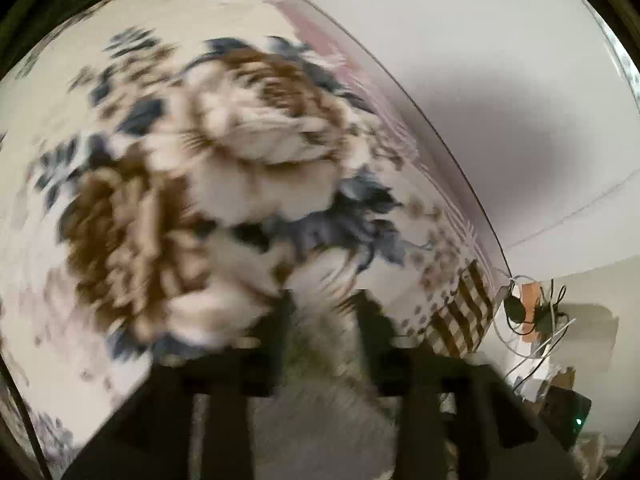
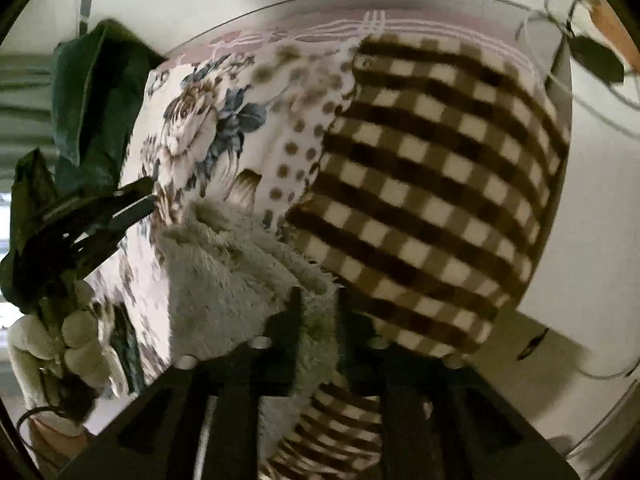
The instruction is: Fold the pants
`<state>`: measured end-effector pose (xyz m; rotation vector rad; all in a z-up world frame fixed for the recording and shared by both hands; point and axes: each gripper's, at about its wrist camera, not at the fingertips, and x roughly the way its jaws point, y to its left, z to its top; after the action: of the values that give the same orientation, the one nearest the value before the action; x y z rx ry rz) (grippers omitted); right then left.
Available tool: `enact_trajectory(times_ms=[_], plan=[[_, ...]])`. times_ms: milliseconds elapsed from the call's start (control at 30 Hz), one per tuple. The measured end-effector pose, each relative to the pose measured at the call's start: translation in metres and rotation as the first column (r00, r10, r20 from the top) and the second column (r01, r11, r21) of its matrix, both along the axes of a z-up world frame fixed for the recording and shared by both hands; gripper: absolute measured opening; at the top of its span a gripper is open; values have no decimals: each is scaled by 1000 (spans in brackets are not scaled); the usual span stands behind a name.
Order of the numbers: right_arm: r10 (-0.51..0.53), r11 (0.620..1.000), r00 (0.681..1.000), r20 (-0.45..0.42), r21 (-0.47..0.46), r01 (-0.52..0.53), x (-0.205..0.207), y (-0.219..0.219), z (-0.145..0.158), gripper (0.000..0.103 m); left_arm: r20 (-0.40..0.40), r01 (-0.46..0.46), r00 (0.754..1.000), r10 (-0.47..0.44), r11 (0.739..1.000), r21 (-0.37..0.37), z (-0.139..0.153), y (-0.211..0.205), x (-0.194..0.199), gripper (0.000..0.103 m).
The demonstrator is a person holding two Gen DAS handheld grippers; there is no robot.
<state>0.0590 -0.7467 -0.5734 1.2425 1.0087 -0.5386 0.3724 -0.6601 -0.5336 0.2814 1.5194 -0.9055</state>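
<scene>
Left wrist view, blurred: the left gripper [image 1: 324, 308] pinches fuzzy pale fabric of the pants [image 1: 320, 344], lifted over the flowered blanket [image 1: 140, 184].

Right wrist view: the right gripper [image 2: 318, 308] clamps the fluffy pants edge [image 2: 240, 264], checked side [image 2: 432, 184] far right; the left gripper [image 2: 136, 204] shows at left.

We find no legible text, no labels, no brand marks, no numbers, no signs in either wrist view, printed patterns only, the left view motion-blurred.
</scene>
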Motion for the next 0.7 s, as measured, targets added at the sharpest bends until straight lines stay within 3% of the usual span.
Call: enact_trajectory(times_ms=[33,67,200,233,300,333,367,433,533,700], plan=[[8,1000,1000,29,16,-8,0,2,1,44,-22,-18,1000,18,1000,1,0,9,5,54],[11,999,999,50,35,-13,1,4,1,56,-38,-26,999,26,1000,4,-2,13,8,56],[50,989,998,27,136,-53,19,27,-22,58,-108,-19,994,28,996,85,-36,13,12,57],[54,987,999,3,151,-54,23,31,-29,58,-167,1,986,18,994,112,-52,8,9,57],[35,986,999,-7,166,-34,26,40,-37,53,-199,36,980,-5,988,153,-67,3,3,57],[17,990,1000,-15,139,-15,26,45,-36,32,-181,47,983,-17,985,164,-71,1,0,57],[16,993,1000,-27,121,-13,26,47,-34,20,-142,63,989,-40,984,164,-71,-2,-4,57],[7,998,999,-41,70,-4,27,52,-27,17,-81,116,991,-105,982,150,-66,-6,-15,15],[4,1000,999,-47,-16,-5,26,60,-4,15,5,152,988,-154,983,103,-49,-6,-28,10],[-9,995,1000,-10,-102,8,26,60,31,13,36,107,994,-107,994,-12,-12,-3,-25,8]])
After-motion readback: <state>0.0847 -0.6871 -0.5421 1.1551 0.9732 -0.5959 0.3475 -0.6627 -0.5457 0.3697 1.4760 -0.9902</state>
